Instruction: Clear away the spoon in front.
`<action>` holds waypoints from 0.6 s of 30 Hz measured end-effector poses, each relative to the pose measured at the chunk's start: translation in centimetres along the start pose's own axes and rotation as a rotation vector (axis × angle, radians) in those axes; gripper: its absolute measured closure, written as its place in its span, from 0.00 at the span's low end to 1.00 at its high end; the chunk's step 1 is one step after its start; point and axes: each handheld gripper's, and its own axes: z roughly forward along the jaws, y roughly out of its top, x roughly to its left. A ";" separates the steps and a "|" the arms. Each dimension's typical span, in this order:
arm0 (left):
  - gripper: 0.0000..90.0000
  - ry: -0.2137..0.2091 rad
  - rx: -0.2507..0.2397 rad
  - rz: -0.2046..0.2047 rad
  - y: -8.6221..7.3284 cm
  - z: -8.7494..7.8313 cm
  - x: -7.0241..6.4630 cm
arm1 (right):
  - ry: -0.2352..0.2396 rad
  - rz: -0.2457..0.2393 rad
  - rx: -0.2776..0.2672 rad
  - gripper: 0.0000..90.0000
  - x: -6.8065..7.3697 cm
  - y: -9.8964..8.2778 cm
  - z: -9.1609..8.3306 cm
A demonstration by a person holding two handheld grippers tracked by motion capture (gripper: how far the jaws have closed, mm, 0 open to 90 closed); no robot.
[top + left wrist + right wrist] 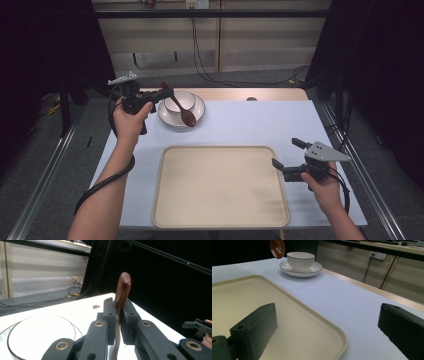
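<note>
Fingers point(110, 315) of left gripper point(159, 95) clamped on spoon point(181, 110) handle, bowl end hanging above cup point(180, 101) and saucer point(198, 114); right gripper point(287, 154) wide, idle beside tray point(220, 185) on bench point(250, 125); advise level, slow carry.

Both claws are black, two-jaw, with blocky flat pads. Left claw point(162, 94): brass-coloured pivot bushings and small screw holes on the linkage arms, grey three-cornered plate on top, black cable looping down along the bare forearm. Right claw point(287, 154): same grey plate with small dark holes, black cable at the wrist. No sleeves on either forearm.
</note>
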 end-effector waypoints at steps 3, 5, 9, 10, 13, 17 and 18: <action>0.93 -0.019 0.006 -0.002 -0.3 0.0 -0.3 | 0.006 0.001 -0.003 0.02 0.0 0.0 0.0; 0.93 -0.022 0.014 -0.002 -0.5 -0.1 -0.5 | 0.004 0.003 -0.004 0.02 0.0 0.0 0.0; 0.93 -0.035 0.041 0.015 -0.9 -0.2 -0.8 | 0.003 0.002 -0.004 0.02 0.1 0.0 -0.1; 0.93 -0.045 0.034 0.003 -1.0 -0.2 -0.9 | 0.004 0.002 -0.005 0.02 0.1 0.0 -0.1; 0.93 -0.051 0.040 -0.001 -1.3 -0.2 -1.1 | 0.007 0.001 -0.006 0.02 0.1 0.0 0.0; 0.93 -0.059 0.057 0.001 -1.7 -0.4 -1.2 | 0.004 -0.001 -0.003 0.02 0.1 0.0 -0.1; 0.93 -0.061 0.063 0.005 -1.8 -0.4 -1.3 | 0.006 -0.003 -0.001 0.02 0.0 0.0 -0.1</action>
